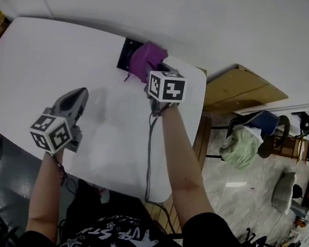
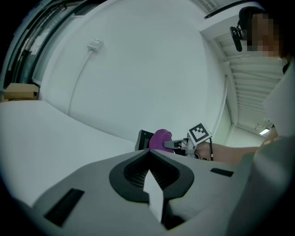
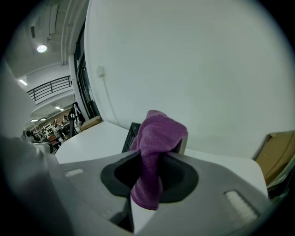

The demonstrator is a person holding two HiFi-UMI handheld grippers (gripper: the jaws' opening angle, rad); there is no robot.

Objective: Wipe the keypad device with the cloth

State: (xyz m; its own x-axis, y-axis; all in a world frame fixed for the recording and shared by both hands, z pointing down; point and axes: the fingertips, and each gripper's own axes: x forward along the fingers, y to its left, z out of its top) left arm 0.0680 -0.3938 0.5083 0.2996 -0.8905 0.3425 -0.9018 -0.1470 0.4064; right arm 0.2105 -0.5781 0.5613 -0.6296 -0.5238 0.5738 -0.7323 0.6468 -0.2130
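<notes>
The purple cloth (image 1: pixel 146 58) is pinched in my right gripper (image 1: pixel 157 70), which is shut on it at the far edge of the white table (image 1: pixel 35 66). The cloth (image 3: pixel 154 152) bunches up between the jaws and covers most of the black keypad device (image 1: pixel 126 53), whose dark corner (image 3: pixel 132 133) shows behind it. In the left gripper view the cloth (image 2: pixel 159 138), the device (image 2: pixel 143 139) and the right gripper (image 2: pixel 173 144) appear far ahead. My left gripper (image 1: pixel 78 95) hovers over the table's middle, shut with nothing held (image 2: pixel 150 168).
A black cable (image 1: pixel 150 154) runs from the right gripper along the arm to the table's near edge. A wooden board (image 1: pixel 244 90) leans at the right beyond the table. Chairs and clutter (image 1: pixel 256 139) stand on the floor at the right.
</notes>
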